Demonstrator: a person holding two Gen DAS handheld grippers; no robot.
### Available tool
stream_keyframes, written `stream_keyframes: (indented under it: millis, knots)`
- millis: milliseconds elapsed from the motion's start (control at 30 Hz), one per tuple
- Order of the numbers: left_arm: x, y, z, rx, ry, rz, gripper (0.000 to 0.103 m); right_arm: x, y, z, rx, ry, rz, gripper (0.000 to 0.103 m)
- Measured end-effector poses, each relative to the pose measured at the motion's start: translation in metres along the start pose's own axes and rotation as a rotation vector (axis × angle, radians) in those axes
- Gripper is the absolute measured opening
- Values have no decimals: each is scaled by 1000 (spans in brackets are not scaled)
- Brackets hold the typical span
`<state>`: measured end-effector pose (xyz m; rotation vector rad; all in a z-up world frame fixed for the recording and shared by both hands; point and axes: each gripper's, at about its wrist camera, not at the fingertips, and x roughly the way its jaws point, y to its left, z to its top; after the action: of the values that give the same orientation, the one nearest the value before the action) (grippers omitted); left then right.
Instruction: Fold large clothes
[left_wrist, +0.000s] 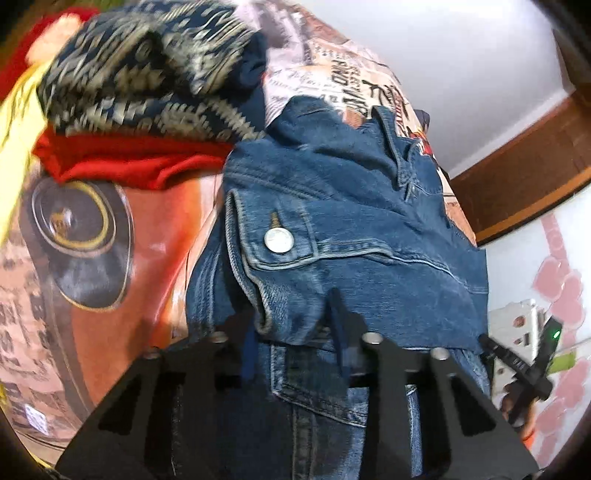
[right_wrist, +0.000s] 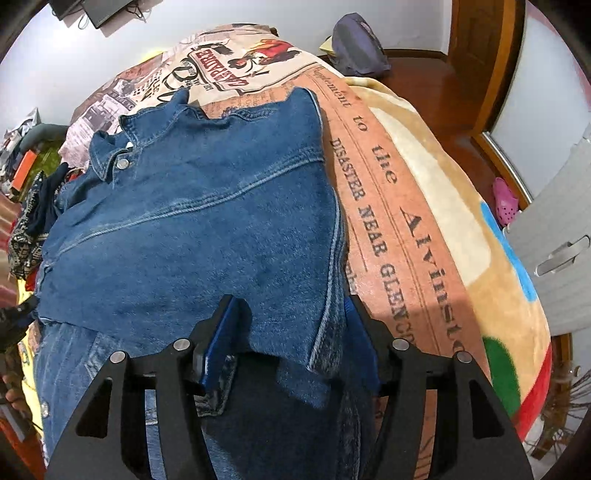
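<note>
Denim, a blue jacket (right_wrist: 192, 229), is seen spread on a bed covered by a newspaper-print sheet (right_wrist: 384, 206), with one panel already turned over onto the rest so that a raw-looking edge lies across the lower layers near both tools. The left tool (left_wrist: 295, 332) is held low over the buttoned cuff (left_wrist: 279, 240) end of the fold, its fingers drawn fairly near together with a bunch of denim between them; whether the pads are actually pressing on the cloth cannot be told. The right tool (right_wrist: 291, 336) is seen with its fingers spread, the corner of the folded panel lying between them without being pinched. A first fold is judged to be done or nearly settled, while the collar (right_wrist: 110, 155) end is left loose and rumpled, and the bundle is not yet compact, so further folds are thought to be needed. A heap of other garments, a patterned dark cloth (left_wrist: 147, 70) over something red (left_wrist: 129, 158), is left beside the jacket on the bed, apparently still to be folded, so the task as a whole is judged to be at an early to middle stage
</note>
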<state>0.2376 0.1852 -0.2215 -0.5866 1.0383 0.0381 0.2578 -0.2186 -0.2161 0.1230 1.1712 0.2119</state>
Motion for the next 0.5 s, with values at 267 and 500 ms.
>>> stream_keyframes:
  millis: [267,500]
  knots:
    - [-51,-40,15,125,-186,-4,22,-32,1,18,-1,-119,29,60]
    - [-46,-24,15,125,-192,56,22,-2,1,5,-8,-41,16,64]
